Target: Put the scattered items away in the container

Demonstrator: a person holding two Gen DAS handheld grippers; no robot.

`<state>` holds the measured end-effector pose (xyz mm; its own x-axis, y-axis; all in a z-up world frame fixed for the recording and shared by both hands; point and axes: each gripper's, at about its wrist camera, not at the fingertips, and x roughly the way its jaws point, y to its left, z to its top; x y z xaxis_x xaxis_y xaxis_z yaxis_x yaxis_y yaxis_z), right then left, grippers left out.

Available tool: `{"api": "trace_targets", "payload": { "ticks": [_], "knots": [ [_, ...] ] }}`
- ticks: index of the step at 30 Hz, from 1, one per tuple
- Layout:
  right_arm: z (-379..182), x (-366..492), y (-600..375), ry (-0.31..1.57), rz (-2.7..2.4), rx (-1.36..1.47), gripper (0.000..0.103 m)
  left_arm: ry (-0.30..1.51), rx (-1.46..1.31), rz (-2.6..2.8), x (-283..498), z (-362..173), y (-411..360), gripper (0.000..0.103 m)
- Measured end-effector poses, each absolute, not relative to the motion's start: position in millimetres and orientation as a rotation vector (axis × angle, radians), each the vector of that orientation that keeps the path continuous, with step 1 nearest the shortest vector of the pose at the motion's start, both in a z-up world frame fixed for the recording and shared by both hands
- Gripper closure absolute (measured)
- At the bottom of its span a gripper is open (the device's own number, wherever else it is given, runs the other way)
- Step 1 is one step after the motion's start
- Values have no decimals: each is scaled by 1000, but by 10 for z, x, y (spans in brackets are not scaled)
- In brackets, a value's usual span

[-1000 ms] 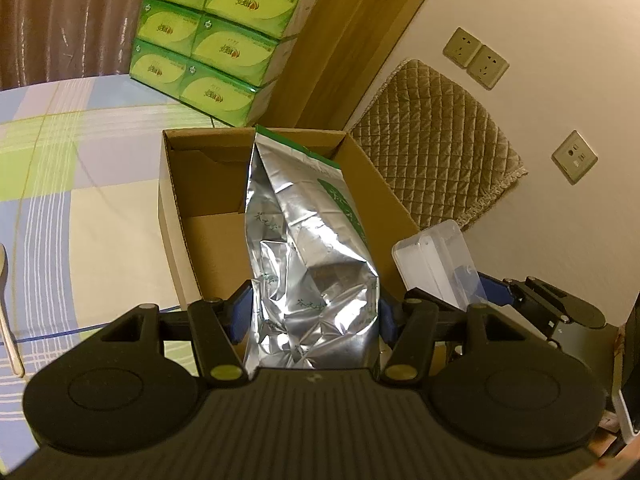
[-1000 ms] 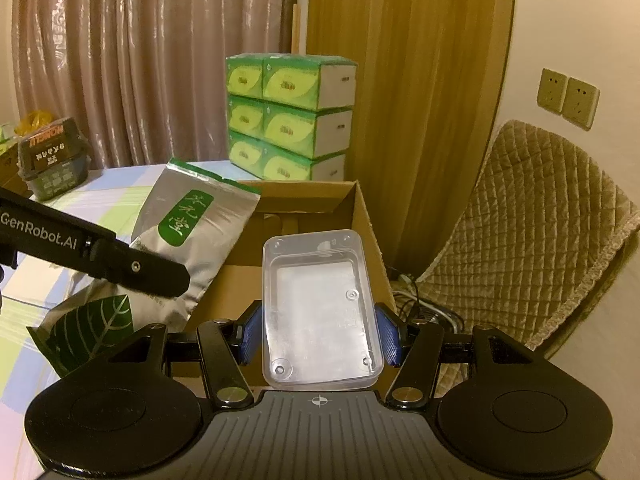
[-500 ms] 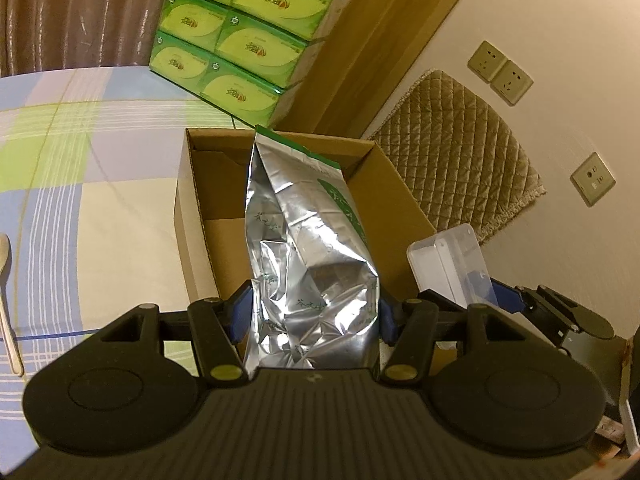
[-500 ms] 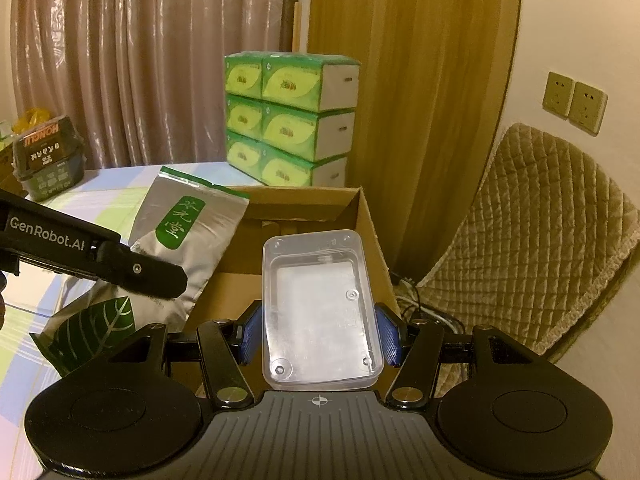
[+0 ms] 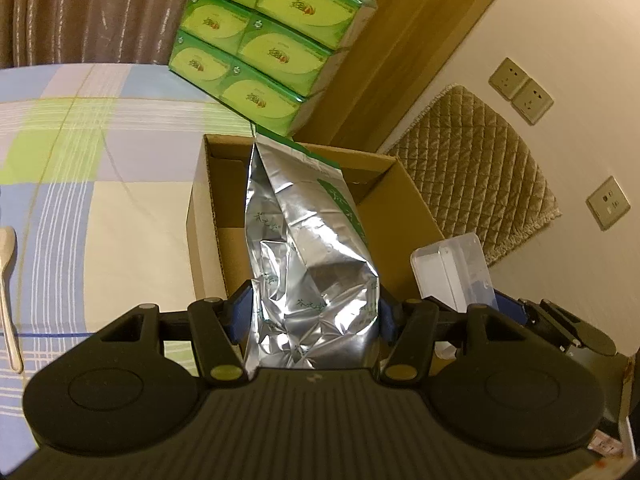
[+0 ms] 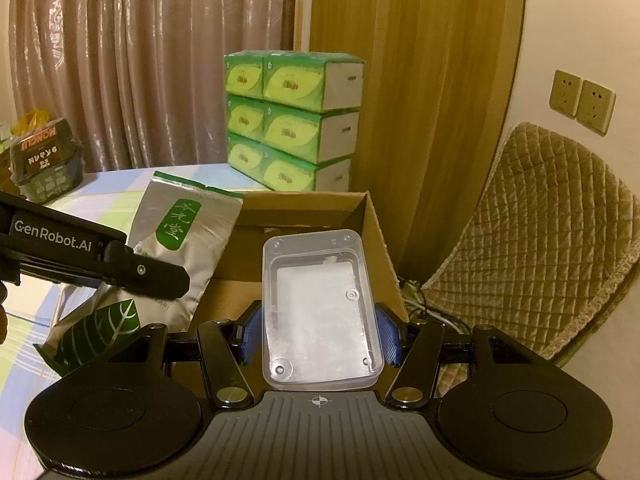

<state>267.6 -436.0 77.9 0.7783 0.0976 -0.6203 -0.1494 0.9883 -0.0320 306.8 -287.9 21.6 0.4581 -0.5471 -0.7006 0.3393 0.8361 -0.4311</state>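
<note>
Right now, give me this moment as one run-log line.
left gripper: shut on foil pouch over cardboard box | right gripper: shut on clear plastic box at box edge | neither released

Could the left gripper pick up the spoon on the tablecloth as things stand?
Probably not: the left gripper is shut on the foil bag, so it must drop that first. The spoon itself lies unobstructed.

Crinkly silver foil pouch (image 5: 308, 248) with a green label sits upright over the open cardboard box (image 5: 200, 216), clear plastic tub (image 6: 320, 312) held level right beside it.
</note>
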Motion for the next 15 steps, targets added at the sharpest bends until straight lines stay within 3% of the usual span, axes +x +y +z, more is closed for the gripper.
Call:
{"api": "trace_targets", "payload": {
  "ticks": [15],
  "knots": [
    [727,2716,-4400,672,125,-77,48,950,-242,-528,3085,208,-2906,49]
  ]
}}
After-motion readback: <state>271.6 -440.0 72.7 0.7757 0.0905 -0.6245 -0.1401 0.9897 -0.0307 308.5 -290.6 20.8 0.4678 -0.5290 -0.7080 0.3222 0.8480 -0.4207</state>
